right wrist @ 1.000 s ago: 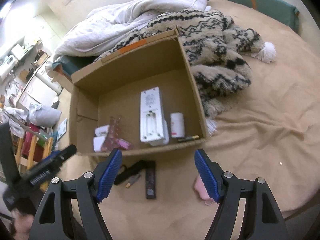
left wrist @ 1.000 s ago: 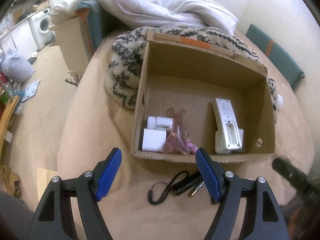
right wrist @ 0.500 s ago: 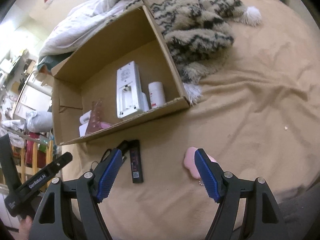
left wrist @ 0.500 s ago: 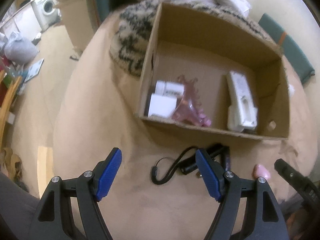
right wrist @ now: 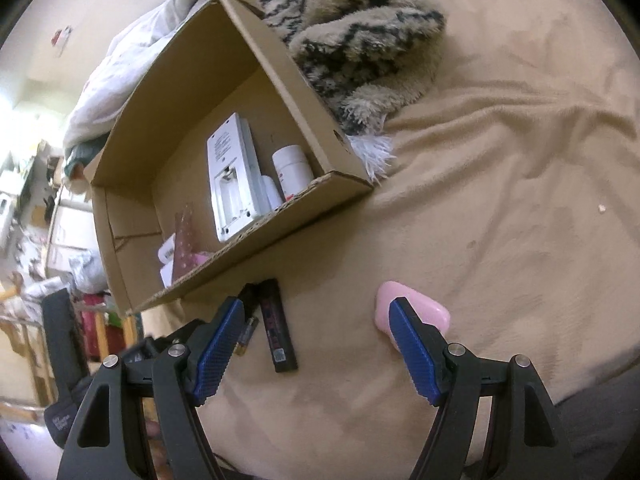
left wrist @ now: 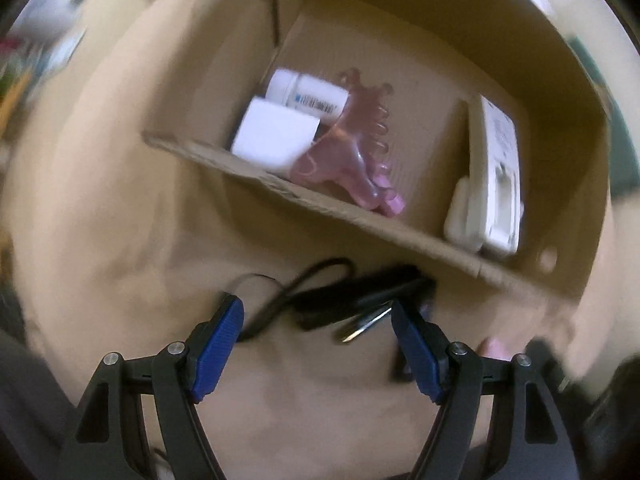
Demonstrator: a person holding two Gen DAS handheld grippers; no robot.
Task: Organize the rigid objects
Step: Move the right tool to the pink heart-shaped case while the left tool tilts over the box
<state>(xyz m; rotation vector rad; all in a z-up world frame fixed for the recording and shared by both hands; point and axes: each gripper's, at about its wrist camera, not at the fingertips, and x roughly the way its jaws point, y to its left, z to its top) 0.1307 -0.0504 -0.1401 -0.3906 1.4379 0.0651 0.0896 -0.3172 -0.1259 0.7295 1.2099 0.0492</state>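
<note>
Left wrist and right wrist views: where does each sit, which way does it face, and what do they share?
Left wrist: on the left gripper, looking down at black items with a cord before the cardboard box; open jaws show.
Right wrist: on the right gripper, facing the bed, black bar and pink object; open jaws show.
Shared: the box and white device.

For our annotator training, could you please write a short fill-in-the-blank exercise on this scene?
1. The pink hair claw lies ____ the cardboard box.
2. The flat black stick lies on the ____ bedcover.
3. Both the left gripper and right gripper are ____.

Missing words: inside; beige; open
</note>
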